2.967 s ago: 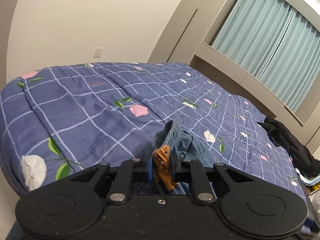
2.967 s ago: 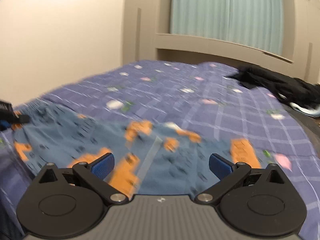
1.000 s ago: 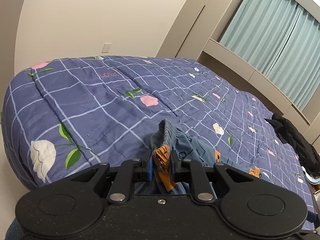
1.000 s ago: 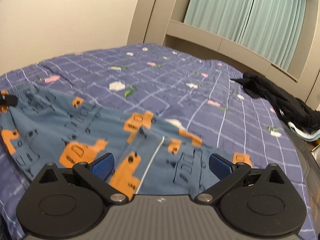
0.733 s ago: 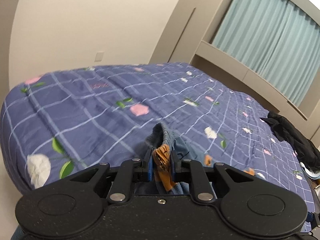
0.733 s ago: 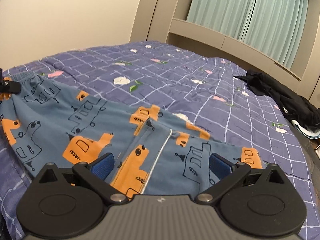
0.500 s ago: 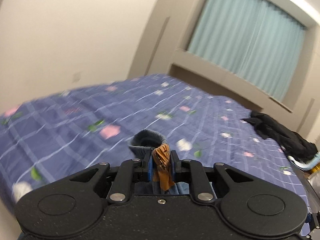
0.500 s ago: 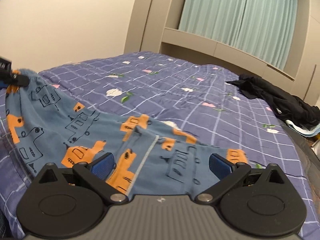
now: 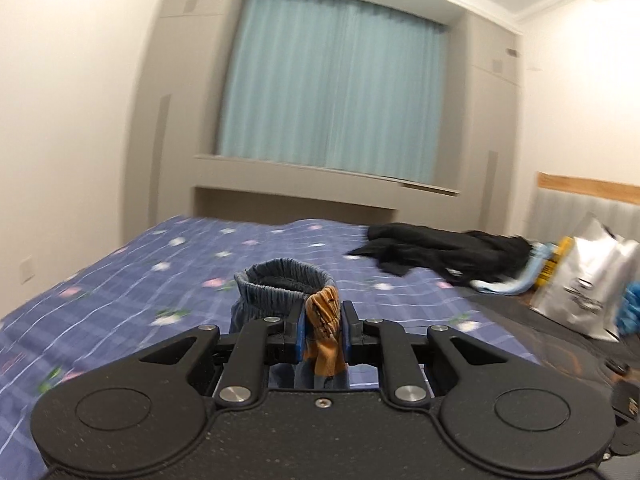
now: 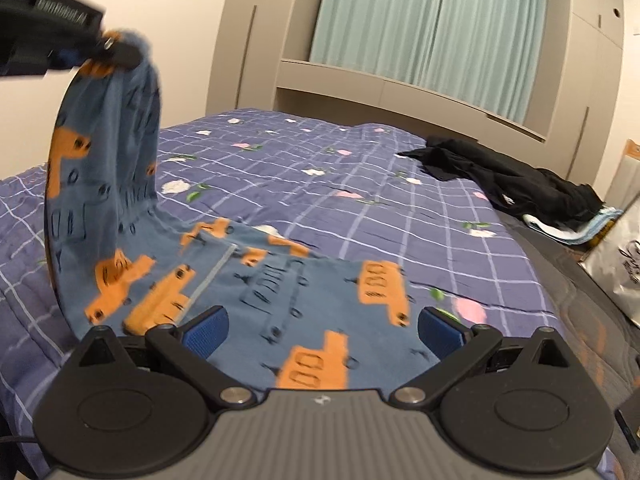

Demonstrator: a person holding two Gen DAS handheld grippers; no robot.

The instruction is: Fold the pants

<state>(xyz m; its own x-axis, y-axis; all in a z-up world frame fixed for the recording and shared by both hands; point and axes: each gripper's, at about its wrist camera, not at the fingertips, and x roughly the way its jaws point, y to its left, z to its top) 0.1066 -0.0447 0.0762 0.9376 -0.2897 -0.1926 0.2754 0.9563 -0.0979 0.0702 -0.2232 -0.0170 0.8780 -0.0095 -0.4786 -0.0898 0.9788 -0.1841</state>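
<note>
The pants (image 10: 248, 276) are blue with orange vehicle prints and lie across the blue checked bed. My left gripper (image 9: 323, 334) is shut on the waistband (image 9: 288, 280) and holds that end high in the air. It shows in the right wrist view (image 10: 108, 46) at the top left, with the cloth hanging down from it. My right gripper (image 10: 322, 332) is open and empty, low over the part of the pants that lies on the bed.
The bed (image 10: 360, 184) has a blue floral checked cover. A pile of black clothes (image 10: 516, 184) lies at its far right, with light blue cloth (image 9: 508, 284) under it. A silver bag (image 9: 580, 284) stands at the right. Curtains (image 9: 332, 100) cover the far window.
My left gripper has lifted the waistband up off the bed and swung toward the window. The pants now hang from it. My right gripper stays open over the pants.
</note>
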